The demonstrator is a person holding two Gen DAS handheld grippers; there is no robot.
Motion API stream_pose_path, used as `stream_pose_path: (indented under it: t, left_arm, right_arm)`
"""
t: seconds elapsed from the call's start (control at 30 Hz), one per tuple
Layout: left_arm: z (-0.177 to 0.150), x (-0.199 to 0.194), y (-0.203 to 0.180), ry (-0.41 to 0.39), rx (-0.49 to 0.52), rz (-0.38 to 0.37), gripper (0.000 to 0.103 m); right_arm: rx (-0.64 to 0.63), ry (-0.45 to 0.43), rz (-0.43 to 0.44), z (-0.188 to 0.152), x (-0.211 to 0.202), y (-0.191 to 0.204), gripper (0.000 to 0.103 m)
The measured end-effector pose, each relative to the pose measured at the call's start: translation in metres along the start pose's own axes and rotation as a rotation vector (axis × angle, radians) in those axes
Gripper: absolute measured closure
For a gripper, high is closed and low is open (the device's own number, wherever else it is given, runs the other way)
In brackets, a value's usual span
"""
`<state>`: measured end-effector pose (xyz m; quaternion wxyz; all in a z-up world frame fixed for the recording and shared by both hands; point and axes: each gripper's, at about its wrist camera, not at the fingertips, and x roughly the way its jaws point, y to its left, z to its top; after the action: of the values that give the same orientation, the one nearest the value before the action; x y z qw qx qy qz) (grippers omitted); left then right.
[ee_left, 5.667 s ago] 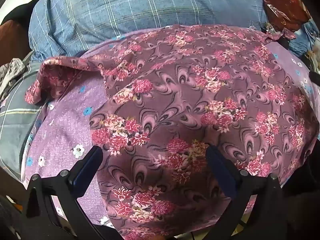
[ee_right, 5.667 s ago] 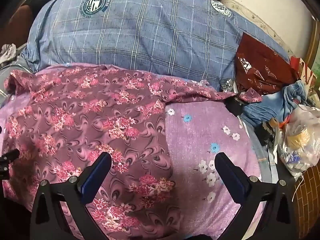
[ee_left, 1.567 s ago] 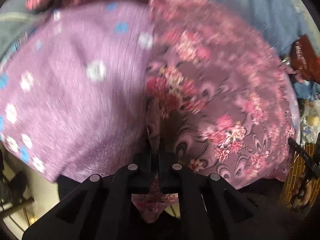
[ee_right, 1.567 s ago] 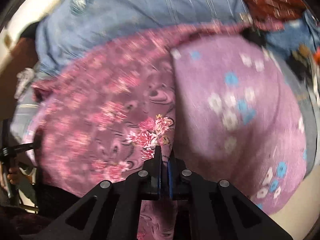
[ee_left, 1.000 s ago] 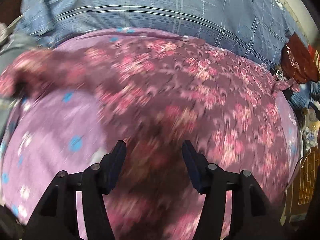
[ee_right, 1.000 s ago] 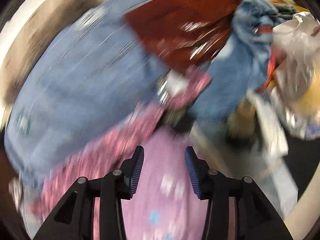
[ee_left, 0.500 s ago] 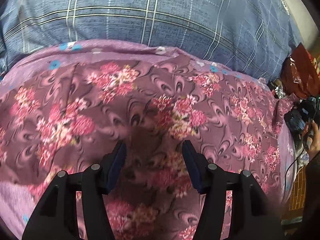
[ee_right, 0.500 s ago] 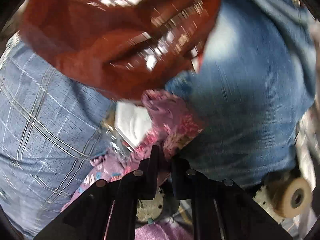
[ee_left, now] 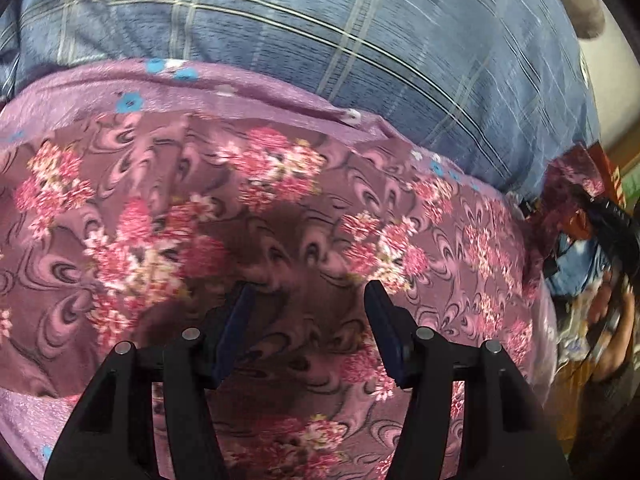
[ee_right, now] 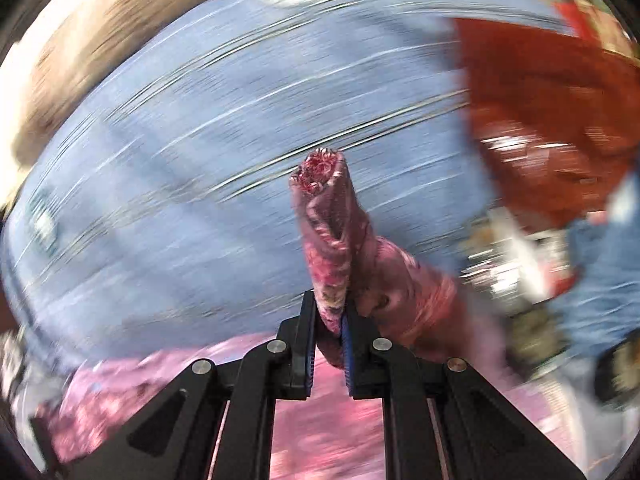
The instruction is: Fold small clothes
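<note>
A mauve garment with pink flower print (ee_left: 280, 216) lies spread over a lilac flowered sheet (ee_left: 100, 88). In the left wrist view my left gripper (ee_left: 308, 296) hovers just above its middle, jaws open and nothing between them. In the right wrist view my right gripper (ee_right: 329, 304) is shut on the garment's sleeve end (ee_right: 332, 232), which stands up from the jaws as a twisted roll. The rest of the garment (ee_right: 120, 392) trails blurred below and to the left. The right gripper also shows at the right edge of the left wrist view, by the sleeve (ee_left: 576, 176).
A blue checked quilt (ee_left: 360, 40) is heaped behind the garment. To the right lie a shiny red-brown bag (ee_right: 552, 120), blue denim cloth (ee_right: 608, 264) and small clutter. A person's hand (ee_left: 616, 340) holds the right gripper at the far right.
My right gripper shut on the sleeve end and swung it left and up, away from the red bag. My left gripper moved forward over the garment, jaws unchanged.
</note>
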<state>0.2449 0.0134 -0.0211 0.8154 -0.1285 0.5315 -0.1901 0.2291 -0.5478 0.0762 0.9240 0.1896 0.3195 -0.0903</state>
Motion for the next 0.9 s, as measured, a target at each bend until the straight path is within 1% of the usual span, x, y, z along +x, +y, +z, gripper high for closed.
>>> stream_pose_path:
  t: [0.07, 0.1, 0.17, 0.27, 0.3, 0.37, 0.43, 0.47, 0.5, 0.53, 0.6, 0.67, 0.7, 0.73, 0.77, 0.8, 0.83, 0.87, 0.9]
  left_arm:
    - [0.003, -0.003, 0.009, 0.002, -0.025, 0.002, 0.046]
    - [0.004, -0.005, 0.012, -0.001, -0.033, 0.004, 0.046]
    - [0.008, -0.012, 0.021, -0.015, -0.055, -0.001, 0.046]
    - [0.013, -0.023, 0.032, -0.035, -0.09, -0.029, 0.046]
    - [0.014, -0.027, 0.036, -0.044, -0.097, -0.034, 0.046]
    - [0.016, -0.036, 0.042, -0.065, -0.112, -0.047, 0.046]
    - [0.017, -0.039, 0.046, -0.068, -0.129, -0.084, 0.046]
    - [0.017, -0.039, 0.047, -0.063, -0.137, -0.105, 0.043]
    - [0.017, -0.036, 0.047, -0.053, -0.143, -0.13, 0.04]
    - [0.016, -0.034, 0.047, -0.038, -0.147, -0.162, 0.035]
    - [0.015, -0.026, 0.043, -0.006, -0.142, -0.22, 0.032]
    - [0.014, -0.018, 0.037, 0.026, -0.135, -0.258, 0.027]
    - [0.012, -0.015, 0.034, 0.039, -0.134, -0.264, 0.025]
    - [0.01, -0.008, 0.029, 0.058, -0.135, -0.261, 0.021]
    - [0.009, -0.001, 0.027, 0.074, -0.14, -0.26, 0.021]
    - [0.008, 0.004, 0.025, 0.088, -0.145, -0.265, 0.021]
    - [0.007, 0.007, 0.023, 0.083, -0.145, -0.261, 0.021]
    - [0.006, 0.005, 0.021, 0.046, -0.142, -0.246, 0.023]
    - [0.005, 0.003, 0.018, 0.015, -0.137, -0.227, 0.03]
  right_arm:
    - [-0.045, 0.047, 0.061, -0.013, 0.026, 0.046, 0.092]
    - [-0.077, 0.077, 0.106, -0.025, 0.033, 0.073, 0.092]
    - [-0.129, 0.122, 0.176, -0.048, 0.04, 0.116, 0.092]
    - [-0.202, 0.197, 0.279, -0.083, 0.053, 0.179, 0.092]
    - [-0.219, 0.214, 0.303, -0.093, 0.05, 0.192, 0.092]
    - [-0.25, 0.262, 0.366, -0.119, 0.057, 0.225, 0.092]
    - [-0.269, 0.319, 0.401, -0.144, 0.058, 0.248, 0.091]
    - [-0.274, 0.357, 0.423, -0.163, 0.052, 0.249, 0.087]
    - [-0.281, 0.423, 0.449, -0.179, 0.06, 0.256, 0.086]
    - [-0.297, 0.486, 0.439, -0.194, 0.066, 0.26, 0.084]
    - [-0.334, 0.55, 0.391, -0.214, 0.071, 0.261, 0.082]
    - [-0.33, 0.535, 0.405, -0.217, 0.06, 0.254, 0.08]
    - [-0.318, 0.523, 0.422, -0.214, 0.053, 0.248, 0.071]
    - [-0.3, 0.51, 0.432, -0.209, 0.045, 0.239, 0.066]
    - [-0.281, 0.489, 0.431, -0.204, 0.036, 0.227, 0.057]
    - [-0.264, 0.47, 0.425, -0.199, 0.028, 0.215, 0.052]
    - [-0.243, 0.446, 0.415, -0.192, 0.02, 0.2, 0.052]
    - [-0.226, 0.428, 0.399, -0.186, 0.015, 0.188, 0.052]
    - [-0.199, 0.398, 0.373, -0.179, 0.007, 0.169, 0.052]
